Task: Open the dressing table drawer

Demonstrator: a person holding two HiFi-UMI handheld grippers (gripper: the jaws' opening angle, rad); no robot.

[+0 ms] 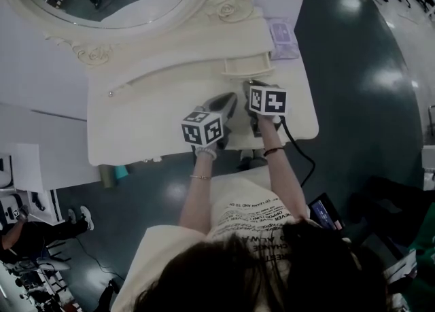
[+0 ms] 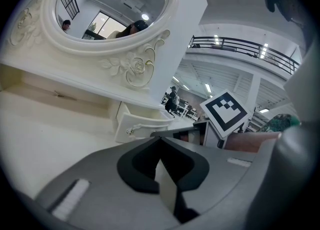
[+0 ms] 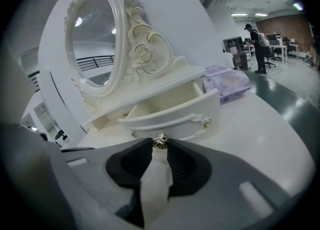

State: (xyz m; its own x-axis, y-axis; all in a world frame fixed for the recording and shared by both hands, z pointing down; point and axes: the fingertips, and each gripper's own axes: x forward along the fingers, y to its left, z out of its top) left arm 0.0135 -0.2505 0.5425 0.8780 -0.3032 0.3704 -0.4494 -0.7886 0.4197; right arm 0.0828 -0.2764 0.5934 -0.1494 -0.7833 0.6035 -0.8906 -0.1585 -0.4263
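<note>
The right gripper (image 3: 160,147) has its jaws pinched shut on the little shiny knob (image 3: 160,141) in the middle of the drawer (image 3: 172,119) front. The drawer is right in front of the jaws and sticks partly out. It sits at the back of the tabletop (image 1: 149,124), near the back right corner, under the mirror (image 3: 92,43). A purple box (image 3: 226,83) lies just past it, by the right edge.

The left gripper (image 2: 160,143) is closed on nothing, near the front edge.

The drawer looks small, hard and light, so it should slide easily. The knob is tiny and smooth and could slip. I think a straight pull toward the front edge is best.
</note>
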